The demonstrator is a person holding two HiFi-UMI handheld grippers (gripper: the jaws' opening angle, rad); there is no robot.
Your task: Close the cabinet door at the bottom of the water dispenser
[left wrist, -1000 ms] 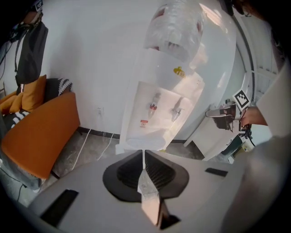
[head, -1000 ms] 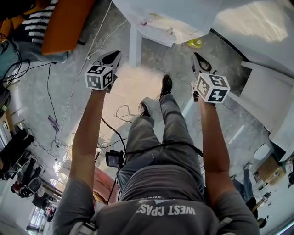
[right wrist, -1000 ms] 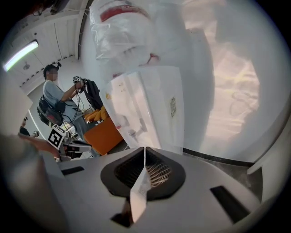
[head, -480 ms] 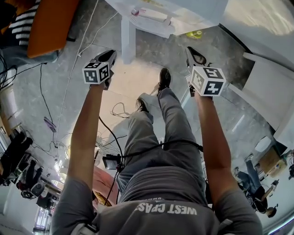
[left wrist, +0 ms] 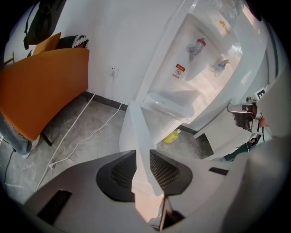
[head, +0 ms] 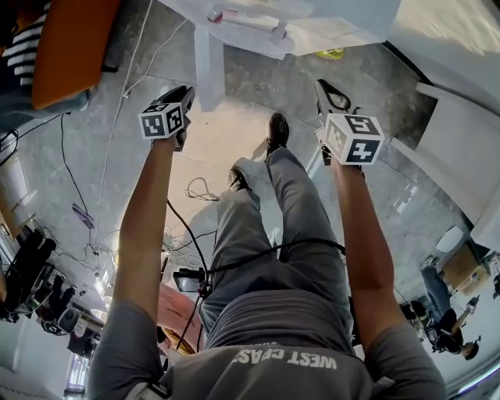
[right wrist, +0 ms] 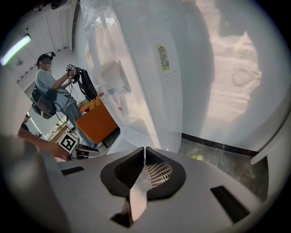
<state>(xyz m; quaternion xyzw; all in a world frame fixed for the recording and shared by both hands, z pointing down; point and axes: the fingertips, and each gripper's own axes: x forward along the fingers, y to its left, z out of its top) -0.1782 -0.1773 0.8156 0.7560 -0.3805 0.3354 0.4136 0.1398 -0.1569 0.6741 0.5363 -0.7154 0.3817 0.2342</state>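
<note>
The white water dispenser (head: 258, 23) stands ahead, its taps facing the left gripper view (left wrist: 204, 59). Its bottom cabinet door (head: 207, 74) hangs open and shows edge-on in the left gripper view (left wrist: 136, 132). My left gripper (head: 187, 95) is held just left of the door's edge; in its own view (left wrist: 142, 157) the jaws stand a little apart with nothing between them. My right gripper (head: 328, 86) hovers to the right of the cabinet; in its own view (right wrist: 144, 152) the tips meet, empty, pointing at the dispenser's side (right wrist: 150, 68).
A yellow bottle (head: 332, 53) lies on the floor beside the dispenser. An orange seat (head: 70, 39) stands at the left, with cables (head: 117, 117) trailing over the grey floor. White panels (head: 461, 164) stand at the right. The person's legs and shoes (head: 277, 129) are between the grippers.
Both grippers have edged forward toward the dispenser. The left one has closed most of its distance to the open door's edge.
</note>
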